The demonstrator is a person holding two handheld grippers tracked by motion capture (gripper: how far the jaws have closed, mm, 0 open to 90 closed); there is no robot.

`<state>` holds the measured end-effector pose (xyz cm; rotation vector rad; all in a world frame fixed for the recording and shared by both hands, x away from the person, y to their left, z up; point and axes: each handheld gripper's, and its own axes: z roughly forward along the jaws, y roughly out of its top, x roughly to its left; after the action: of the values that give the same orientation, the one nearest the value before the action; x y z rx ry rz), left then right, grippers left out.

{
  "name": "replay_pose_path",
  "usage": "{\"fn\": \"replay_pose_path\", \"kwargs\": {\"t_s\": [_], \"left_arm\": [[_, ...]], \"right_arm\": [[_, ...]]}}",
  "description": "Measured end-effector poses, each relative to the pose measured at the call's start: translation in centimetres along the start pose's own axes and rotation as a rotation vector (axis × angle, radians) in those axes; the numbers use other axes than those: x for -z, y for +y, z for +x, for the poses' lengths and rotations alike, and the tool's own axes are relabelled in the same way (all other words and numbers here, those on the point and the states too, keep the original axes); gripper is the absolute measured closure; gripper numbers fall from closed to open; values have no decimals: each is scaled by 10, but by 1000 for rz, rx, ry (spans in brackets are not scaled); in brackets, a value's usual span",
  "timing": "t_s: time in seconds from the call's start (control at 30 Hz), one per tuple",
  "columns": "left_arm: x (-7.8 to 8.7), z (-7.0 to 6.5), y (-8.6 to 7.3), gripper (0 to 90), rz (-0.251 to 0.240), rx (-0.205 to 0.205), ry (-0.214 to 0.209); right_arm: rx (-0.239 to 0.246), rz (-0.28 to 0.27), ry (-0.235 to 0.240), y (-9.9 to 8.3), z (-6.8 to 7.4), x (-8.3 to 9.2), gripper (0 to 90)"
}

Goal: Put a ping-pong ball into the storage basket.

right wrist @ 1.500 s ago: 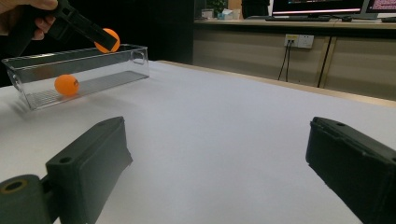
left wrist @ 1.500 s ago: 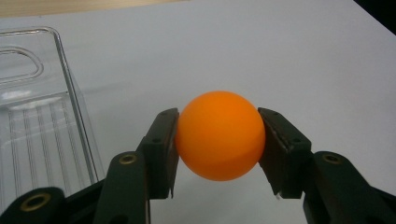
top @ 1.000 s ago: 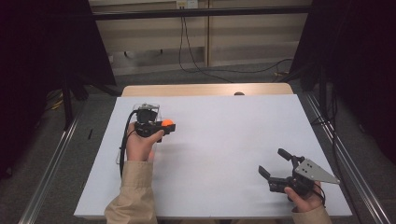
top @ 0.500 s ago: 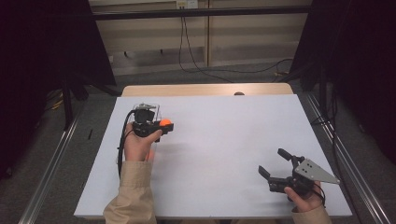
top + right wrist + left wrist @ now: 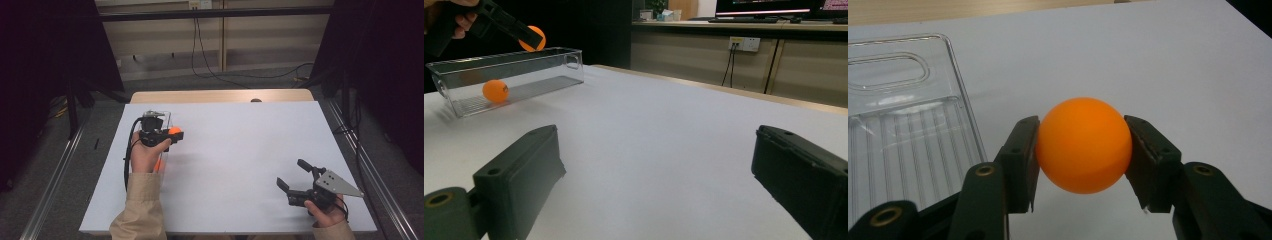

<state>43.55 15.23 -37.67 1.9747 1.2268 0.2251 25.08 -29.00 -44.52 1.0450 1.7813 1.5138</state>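
Observation:
My left gripper (image 5: 1082, 150) is shut on an orange ball (image 5: 1083, 145), held just above the white table beside a clear plastic box (image 5: 908, 115). In the high view the left gripper (image 5: 162, 134) and its ball (image 5: 175, 132) are at the left of the table, over the right side of the box (image 5: 155, 117). A second orange ball (image 5: 495, 91) lies inside the box (image 5: 509, 75); the held ball (image 5: 535, 37) hangs above its rim. My right gripper (image 5: 291, 172) rests open at the front right, nothing between its fingers (image 5: 519, 175).
A white sheet (image 5: 240, 150) covers the table, with a wooden strip (image 5: 220, 96) along the far edge. Metal rails (image 5: 360, 160) run along both sides. Cables (image 5: 210, 60) lie on the floor behind.
The left gripper with the orange ball has edged slightly left, toward the box. The right gripper has not moved.

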Motion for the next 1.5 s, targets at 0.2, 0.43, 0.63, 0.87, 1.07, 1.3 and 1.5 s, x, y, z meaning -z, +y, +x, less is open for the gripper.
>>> {"fn": "replay_pose_path", "kwargs": {"t_s": [0.2,0.43,0.63,0.87,1.07,1.3,1.5], "left_arm": [[1,2,0,510,-6,8,-2],[3,3,-1,509,-10,9,3],[5,6,-1,510,-17,14,8],[8,9,-1,509,-19,9,19],[9,9,-2,510,-28,14,25],[13,12,-2,510,-36,18,30],[15,15,-2,510,-40,19,36]], "right_arm": [[0,1,0,0,0,0,49],[0,0,0,0,0,0,49],[-1,0,0,0,0,0,49],[-1,2,1,0,0,0,49],[-1,1,0,0,0,0,49],[-1,1,1,0,0,0,49],[0,1,1,0,0,0,49]]}}
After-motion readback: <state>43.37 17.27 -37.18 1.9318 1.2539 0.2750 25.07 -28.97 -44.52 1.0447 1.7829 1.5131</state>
